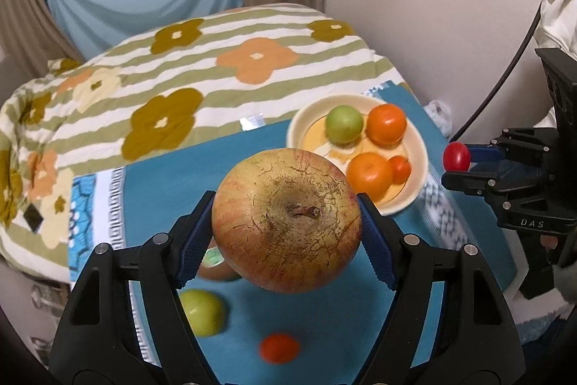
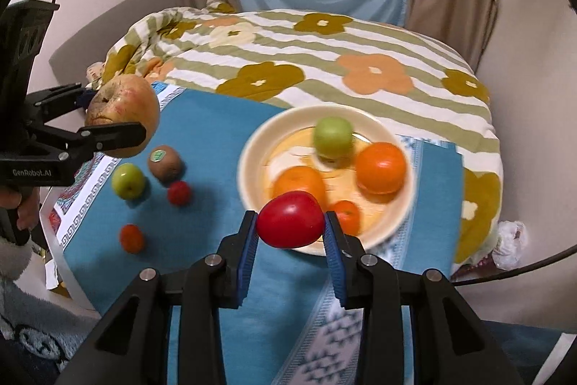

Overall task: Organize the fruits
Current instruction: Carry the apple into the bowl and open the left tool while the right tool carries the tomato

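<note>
That apple (image 1: 286, 222) in my left tongs (image 1: 286, 233) looks rough and cracked, the tomato (image 2: 290, 219) glossy smooth, plate (image 2: 252, 147) glazed.

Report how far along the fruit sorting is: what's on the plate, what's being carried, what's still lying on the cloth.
Done: the plate holds a green apple, two oranges and a small orange fruit.
In hand: the left gripper clamps a large apple; the right gripper clamps a red tomato, hovering near the plate's rim.
Left on the blue cloth: a kiwi, another green apple, a small red fruit and a small orange one.
</note>
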